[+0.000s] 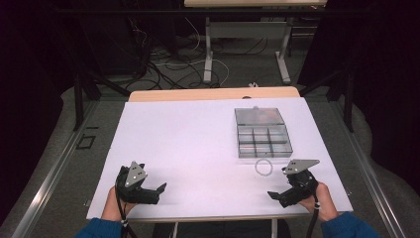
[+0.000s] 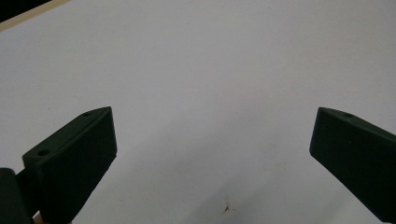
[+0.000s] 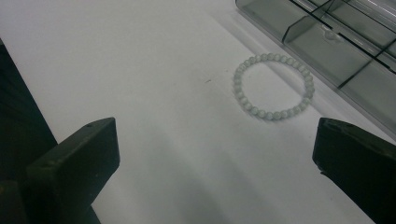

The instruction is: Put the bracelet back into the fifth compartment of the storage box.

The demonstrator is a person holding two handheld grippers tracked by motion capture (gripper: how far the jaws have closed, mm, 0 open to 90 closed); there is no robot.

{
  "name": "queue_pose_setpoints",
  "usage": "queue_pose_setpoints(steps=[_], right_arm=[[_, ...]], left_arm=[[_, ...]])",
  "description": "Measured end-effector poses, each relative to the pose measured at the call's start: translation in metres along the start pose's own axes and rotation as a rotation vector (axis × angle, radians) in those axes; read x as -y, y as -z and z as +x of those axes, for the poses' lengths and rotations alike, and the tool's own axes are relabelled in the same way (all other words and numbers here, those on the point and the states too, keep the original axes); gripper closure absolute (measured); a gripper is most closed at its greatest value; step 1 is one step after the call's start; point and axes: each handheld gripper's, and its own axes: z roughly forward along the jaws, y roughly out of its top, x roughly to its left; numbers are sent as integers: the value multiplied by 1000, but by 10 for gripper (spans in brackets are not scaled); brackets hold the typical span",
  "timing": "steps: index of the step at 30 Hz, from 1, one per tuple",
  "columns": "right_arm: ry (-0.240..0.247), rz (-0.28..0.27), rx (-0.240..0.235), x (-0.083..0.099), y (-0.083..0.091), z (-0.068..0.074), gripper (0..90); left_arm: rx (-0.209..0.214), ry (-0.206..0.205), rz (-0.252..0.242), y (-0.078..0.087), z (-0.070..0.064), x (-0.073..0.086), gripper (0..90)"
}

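One thing in play: the pale green beaded bracelet (image 3: 273, 86) lies flat on the white bench (image 1: 198, 144), just beside the front wall of the clear grey plastic compartment box (image 1: 262, 134).
Risk for you: smooth round beads may roll or slide out of a pinch; a push could wedge the loop against the box.
Right gripper (image 1: 277, 194): jaws wide apart, holding nothing, near the bracelet.
Left gripper (image 1: 157, 191): jaws wide too, empty, over bare bench well apart from it.
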Motion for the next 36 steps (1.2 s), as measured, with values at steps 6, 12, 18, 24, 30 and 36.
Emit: queue_pose_setpoints(steps=[6, 12, 18, 24, 30, 36], right_arm=[[15, 4, -3, -9, -10, 0, 2], [24, 17, 0, -16, -16, -2, 2], [-1, 21, -4, -19, -26, -6, 3], [4, 33, -14, -25, -34, -8, 0], [-6, 49, -22, -27, -40, -9, 0], [2, 53, -46, -30, -41, -12, 0]], left_arm=[[-2, -1, 1, 0, 0, 0, 4], [4, -7, 7, 1, 0, 0, 4], [5, -5, 7, 0, 0, 0, 4], [17, -14, 15, -1, 0, 0, 3], [25, -12, 19, -1, 0, 0, 2], [25, -15, 20, -1, 0, 0, 1]])
